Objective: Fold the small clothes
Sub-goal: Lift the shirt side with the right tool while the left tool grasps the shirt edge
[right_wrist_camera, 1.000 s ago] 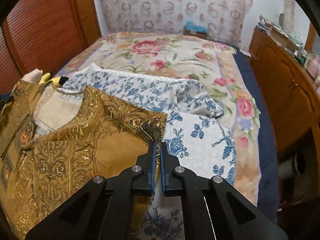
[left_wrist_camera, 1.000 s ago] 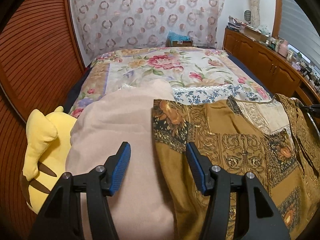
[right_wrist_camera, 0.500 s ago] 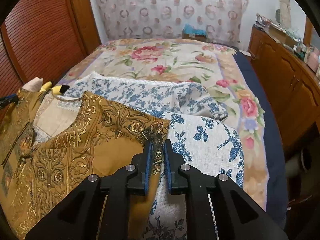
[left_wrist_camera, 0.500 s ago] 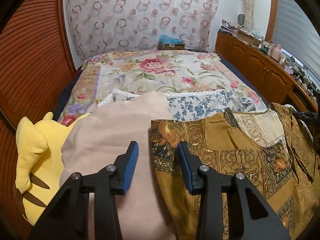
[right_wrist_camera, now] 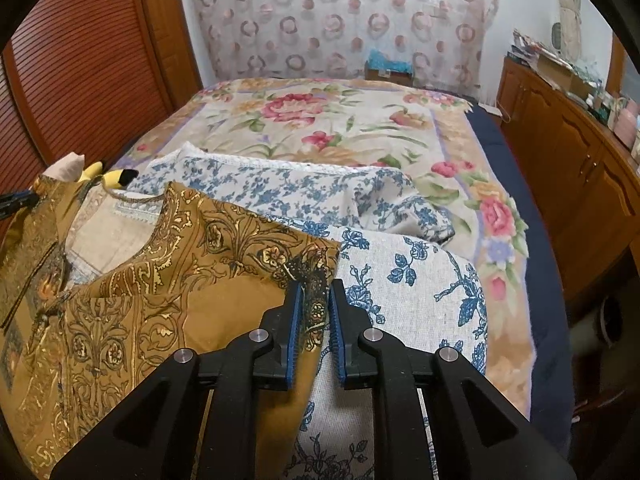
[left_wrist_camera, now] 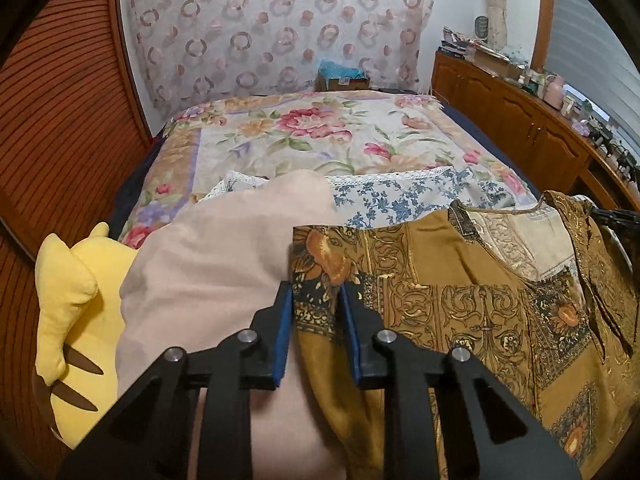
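A mustard-brown patterned top point(left_wrist_camera: 460, 292) lies spread over pillows at the near end of the bed. It also shows in the right wrist view point(right_wrist_camera: 132, 292). My left gripper point(left_wrist_camera: 316, 292) straddles the top's left shoulder corner, jaws partly open with the cloth between them. My right gripper point(right_wrist_camera: 314, 288) straddles the top's right shoulder corner, jaws a narrow gap apart, cloth between the blue pads. The far tip of the right gripper shows at the right edge of the left wrist view.
A beige pillow point(left_wrist_camera: 224, 256) and a yellow plush toy point(left_wrist_camera: 72, 292) lie to the left. Blue-flowered pillows point(right_wrist_camera: 420, 292) lie to the right. The floral bedspread point(left_wrist_camera: 320, 136) stretches beyond. A wooden cabinet point(right_wrist_camera: 580, 168) runs along the right wall.
My left gripper's jaws have narrowed around the top's left corner. My right gripper's jaws, shut a second ago, have opened slightly around the right corner.
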